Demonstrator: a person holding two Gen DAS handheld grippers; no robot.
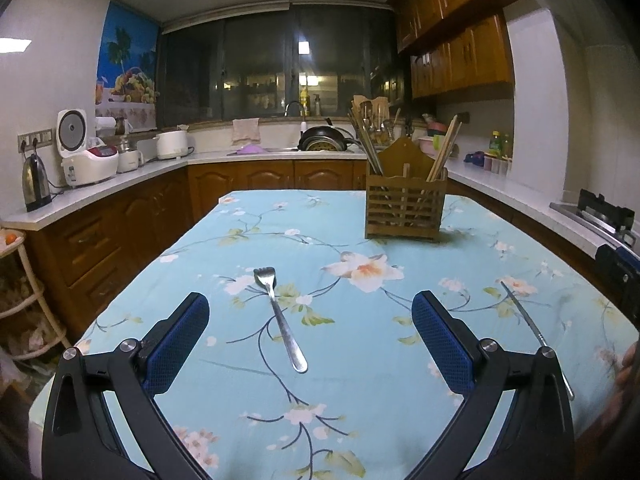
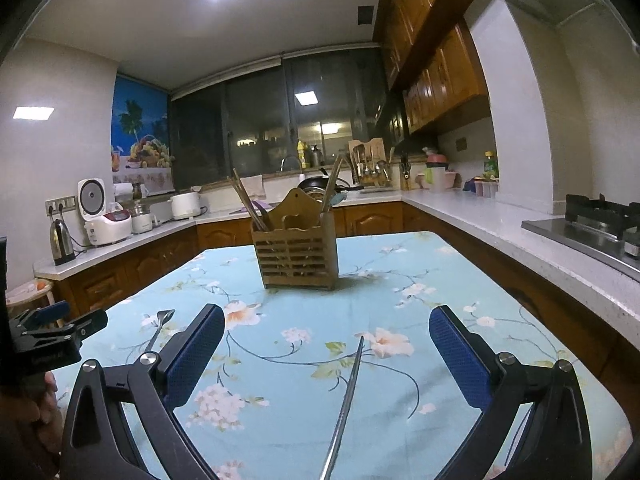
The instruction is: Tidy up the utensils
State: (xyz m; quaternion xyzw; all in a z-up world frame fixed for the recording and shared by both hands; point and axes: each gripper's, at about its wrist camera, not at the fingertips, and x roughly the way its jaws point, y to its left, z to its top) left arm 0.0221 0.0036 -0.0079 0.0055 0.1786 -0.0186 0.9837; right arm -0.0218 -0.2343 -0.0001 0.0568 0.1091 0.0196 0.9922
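A metal fork (image 1: pixel 280 316) lies on the floral tablecloth between the open fingers of my left gripper (image 1: pixel 310 312), which hovers just above it and holds nothing. A thin metal chopstick (image 2: pixel 344 404) lies between the open fingers of my right gripper (image 2: pixel 326 328), also empty; the chopstick also shows in the left wrist view (image 1: pixel 534 336). A slatted wooden utensil holder (image 1: pixel 405 210) with chopsticks standing in it sits at the far side of the table, also in the right wrist view (image 2: pixel 296 258). The fork shows left in the right wrist view (image 2: pixel 158 328), near the left gripper's body (image 2: pixel 48 336).
The table (image 1: pixel 360 420) with the light blue floral cloth stands in a kitchen. Counters run along the left, back and right, with a kettle (image 1: pixel 35 180), rice cookers (image 1: pixel 90 160), a sink with a pan (image 1: pixel 322 138) and a gas stove (image 2: pixel 592 224).
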